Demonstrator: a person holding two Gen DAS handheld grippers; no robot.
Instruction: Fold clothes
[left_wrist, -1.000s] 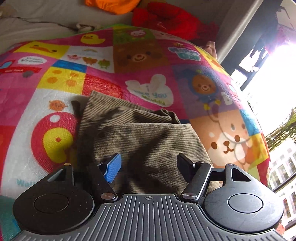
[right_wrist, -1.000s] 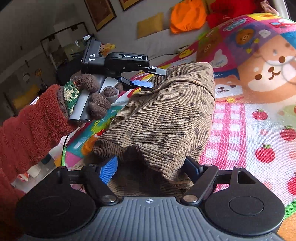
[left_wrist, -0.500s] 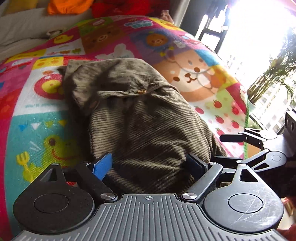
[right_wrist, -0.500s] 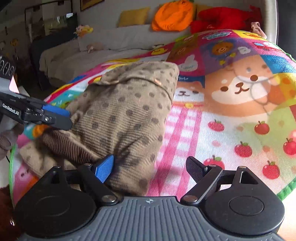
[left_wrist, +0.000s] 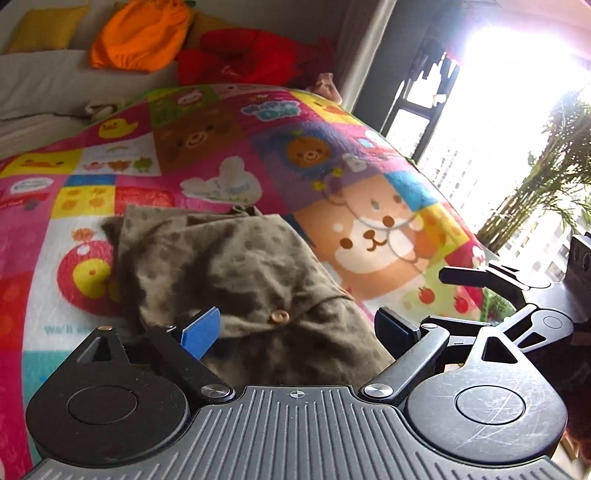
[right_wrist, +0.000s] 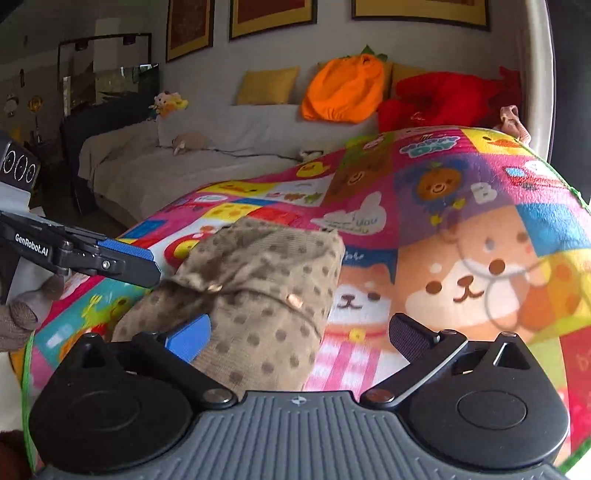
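A brown corduroy garment with dark dots and small buttons (left_wrist: 236, 280) lies folded in a compact bundle on a colourful cartoon mat (left_wrist: 369, 236); it also shows in the right wrist view (right_wrist: 266, 291). My left gripper (left_wrist: 299, 328) is open and empty, hovering at the bundle's near end. My right gripper (right_wrist: 299, 338) is open and empty, with its blue left finger by the bundle's near edge. The left gripper also shows at the left of the right wrist view (right_wrist: 122, 258), and the right gripper at the right of the left wrist view (left_wrist: 491, 295).
The mat (right_wrist: 461, 229) covers a table. Behind it is a grey sofa (right_wrist: 207, 147) with an orange cushion (right_wrist: 343, 88), a red plush (right_wrist: 447, 96) and a yellow pillow (right_wrist: 266, 85). A bright window (left_wrist: 498, 110) is at the right.
Both grippers have let go of the garment and pulled back from it. The bundle now rests folded on the mat, and both views sit farther from it than a second ago.
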